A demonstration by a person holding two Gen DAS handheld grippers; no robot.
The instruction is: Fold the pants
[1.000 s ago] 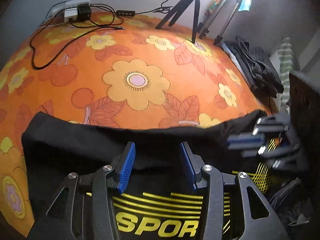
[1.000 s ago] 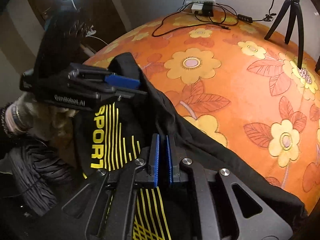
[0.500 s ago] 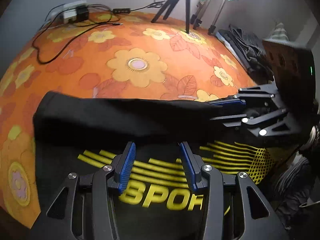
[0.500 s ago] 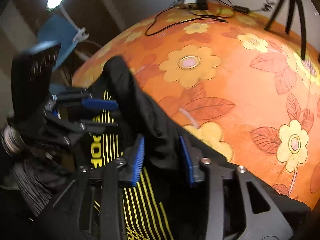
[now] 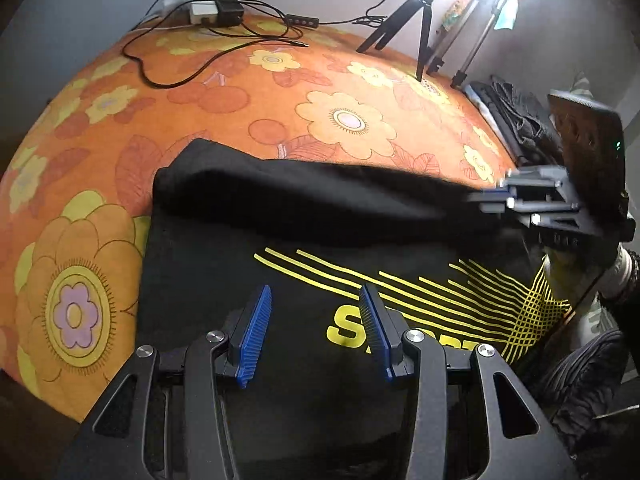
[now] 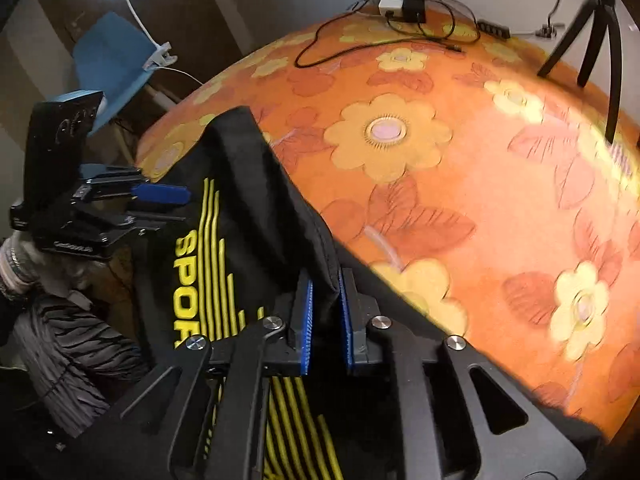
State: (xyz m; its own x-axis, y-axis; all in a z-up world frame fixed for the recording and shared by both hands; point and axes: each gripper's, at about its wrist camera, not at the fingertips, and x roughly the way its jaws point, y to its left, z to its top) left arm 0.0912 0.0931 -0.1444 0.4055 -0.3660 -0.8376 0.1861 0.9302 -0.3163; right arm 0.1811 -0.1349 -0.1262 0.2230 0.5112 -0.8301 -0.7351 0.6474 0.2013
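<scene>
Though partly folded, black pants (image 5: 304, 208) with yellow stripes, lettering.

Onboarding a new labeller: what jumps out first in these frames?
The loud orange flowered cover fills both views. Across its near edge lie black pants with yellow stripes and "SPORT" lettering. The right gripper, whose jaws have just been closing, pinches the folded-over edge, while the left gripper hangs open above the print. Tripods and a cable tangle sit at the far side.
</scene>
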